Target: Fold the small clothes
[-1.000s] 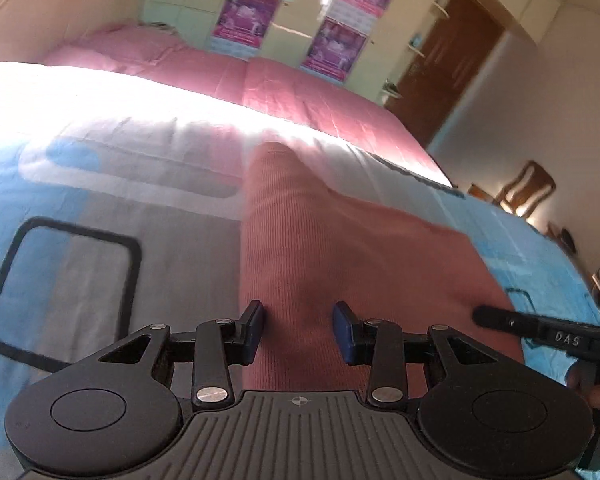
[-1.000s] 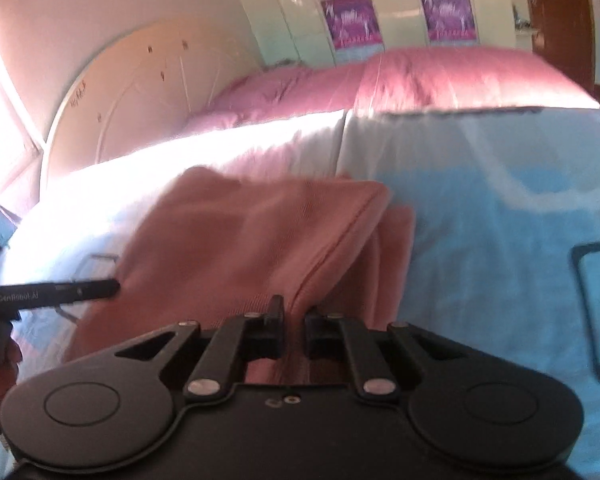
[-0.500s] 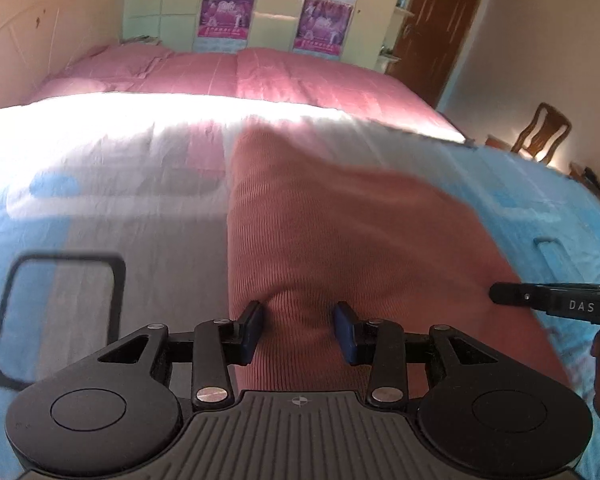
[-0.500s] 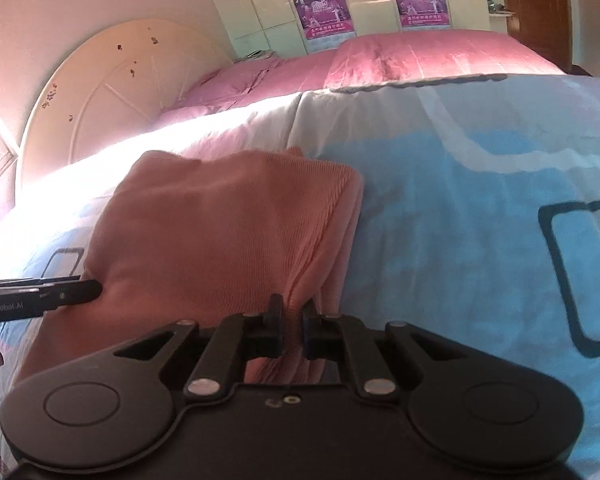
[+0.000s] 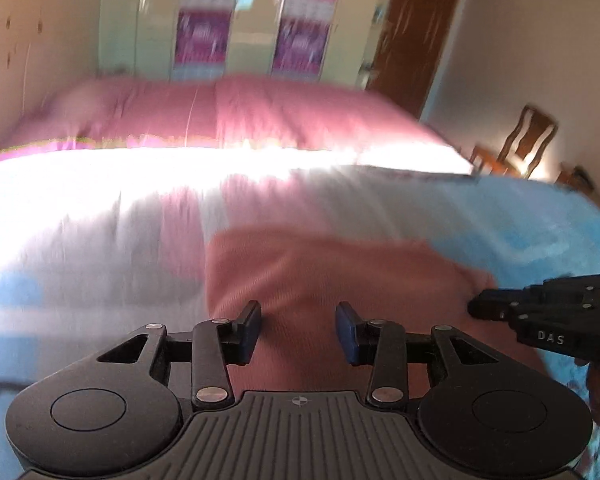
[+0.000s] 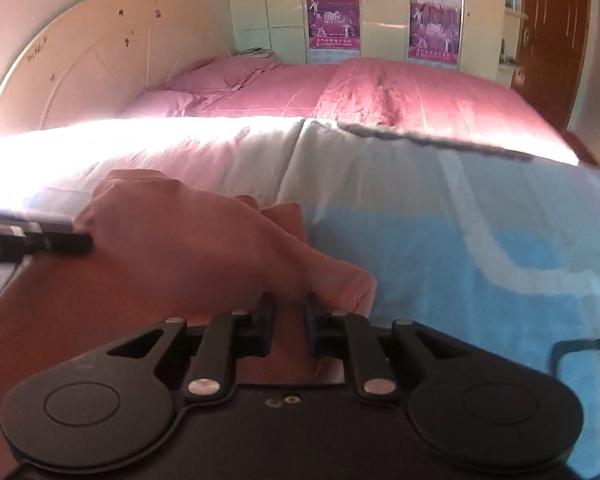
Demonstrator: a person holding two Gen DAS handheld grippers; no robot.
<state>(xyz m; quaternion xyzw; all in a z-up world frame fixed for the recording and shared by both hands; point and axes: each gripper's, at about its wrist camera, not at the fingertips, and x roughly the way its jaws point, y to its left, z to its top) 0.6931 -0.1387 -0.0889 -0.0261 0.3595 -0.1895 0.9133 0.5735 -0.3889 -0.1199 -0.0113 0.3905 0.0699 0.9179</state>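
Right gripper (image 6: 287, 312) jaws newly parted over garment (image 6: 172, 256)

the white letters "das" stand on the side of the black two-finger right gripper (image 5: 478, 307) where it shows at the right edge of the left wrist view. the purple posters (image 6: 333, 20) on the pale green wardrobe doors (image 6: 382, 8) carry rows of print in the right wrist view, too small and blurred to read.
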